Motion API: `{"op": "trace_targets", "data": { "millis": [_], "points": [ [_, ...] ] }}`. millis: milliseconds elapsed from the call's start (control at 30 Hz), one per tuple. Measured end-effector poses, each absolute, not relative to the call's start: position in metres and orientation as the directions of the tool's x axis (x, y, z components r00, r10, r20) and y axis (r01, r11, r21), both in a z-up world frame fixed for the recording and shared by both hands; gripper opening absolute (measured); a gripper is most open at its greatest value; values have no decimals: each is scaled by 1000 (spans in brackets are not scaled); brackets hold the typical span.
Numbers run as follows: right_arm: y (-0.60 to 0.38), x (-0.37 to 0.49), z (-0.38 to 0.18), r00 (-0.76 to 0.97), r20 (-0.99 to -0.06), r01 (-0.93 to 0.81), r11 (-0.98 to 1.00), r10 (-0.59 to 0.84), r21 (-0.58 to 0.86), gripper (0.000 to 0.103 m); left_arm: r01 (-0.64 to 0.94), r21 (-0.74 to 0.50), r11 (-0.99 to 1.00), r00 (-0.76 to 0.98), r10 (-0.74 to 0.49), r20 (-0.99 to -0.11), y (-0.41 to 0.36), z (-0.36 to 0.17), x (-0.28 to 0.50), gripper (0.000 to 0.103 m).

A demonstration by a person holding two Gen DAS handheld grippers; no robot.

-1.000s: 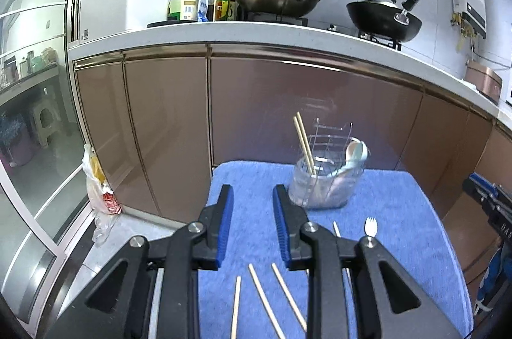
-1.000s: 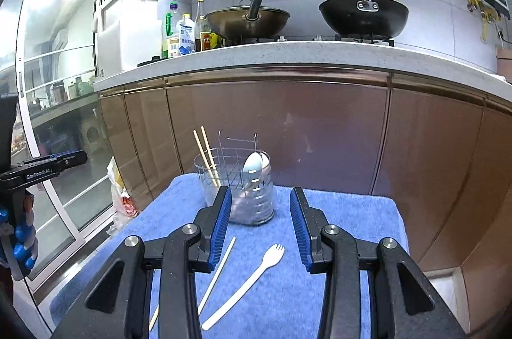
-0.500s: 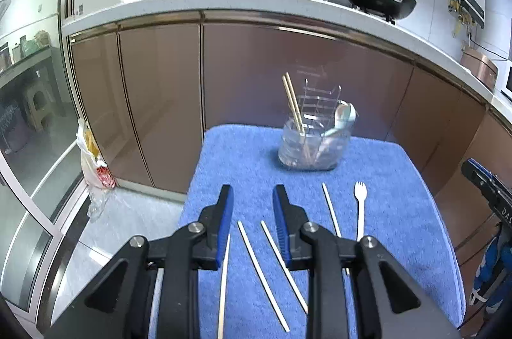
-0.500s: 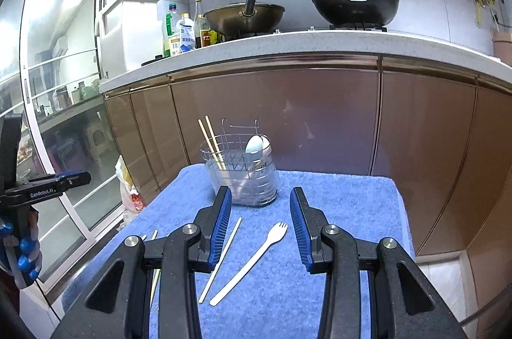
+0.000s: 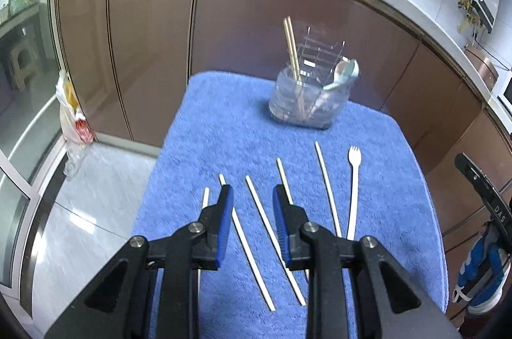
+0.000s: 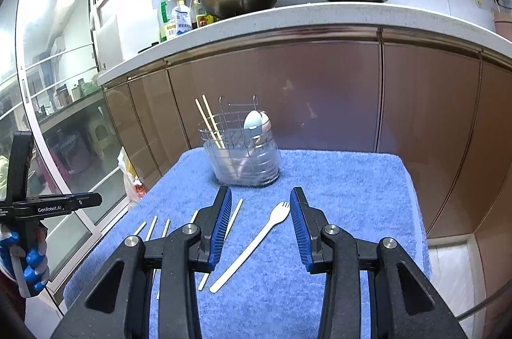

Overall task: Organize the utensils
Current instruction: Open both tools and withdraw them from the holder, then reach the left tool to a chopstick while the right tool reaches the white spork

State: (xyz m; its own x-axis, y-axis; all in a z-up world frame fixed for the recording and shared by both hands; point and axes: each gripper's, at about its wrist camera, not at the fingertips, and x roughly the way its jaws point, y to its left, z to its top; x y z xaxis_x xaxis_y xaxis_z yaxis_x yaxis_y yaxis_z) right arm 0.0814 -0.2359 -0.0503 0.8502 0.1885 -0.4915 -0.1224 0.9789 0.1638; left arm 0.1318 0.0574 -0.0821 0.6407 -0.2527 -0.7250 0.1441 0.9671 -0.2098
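Below, one chopstick (image 5: 260, 216) lies between the left gripper's (image 5: 252, 195) parted jaws.

A plain blue towel (image 5: 224, 121) carries pale cream chopsticks (image 5: 259, 240) and a white fork (image 6: 252, 243); the holder (image 6: 244, 160) is clear, the gripper pads (image 6: 220, 230) blue on black, the cabinets (image 6: 320, 96) glossy brown
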Motion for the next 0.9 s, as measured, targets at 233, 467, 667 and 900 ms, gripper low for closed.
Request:
{"op": "trace_targets", "data": {
  "millis": [233, 467, 667, 900],
  "points": [
    [-235, 89, -62, 831, -521, -125, 978, 196, 169, 38, 129, -253, 959, 554, -281, -783, 55, -112, 145, 24],
    [-234, 103, -78, 803, -559, -128, 976, 208, 179, 38, 100, -268, 958, 486, -282, -827, 54, -138, 159, 24],
    [-234, 117, -94, 771, -597, -126, 972, 222, 198, 38, 64, -271, 960, 431, -272, -860, 56, -157, 175, 24],
    [-234, 136, -113, 716, -658, -121, 969, 234, 214, 38, 28, -255, 967, 378, -247, -892, 56, -174, 197, 24]
  ]
}}
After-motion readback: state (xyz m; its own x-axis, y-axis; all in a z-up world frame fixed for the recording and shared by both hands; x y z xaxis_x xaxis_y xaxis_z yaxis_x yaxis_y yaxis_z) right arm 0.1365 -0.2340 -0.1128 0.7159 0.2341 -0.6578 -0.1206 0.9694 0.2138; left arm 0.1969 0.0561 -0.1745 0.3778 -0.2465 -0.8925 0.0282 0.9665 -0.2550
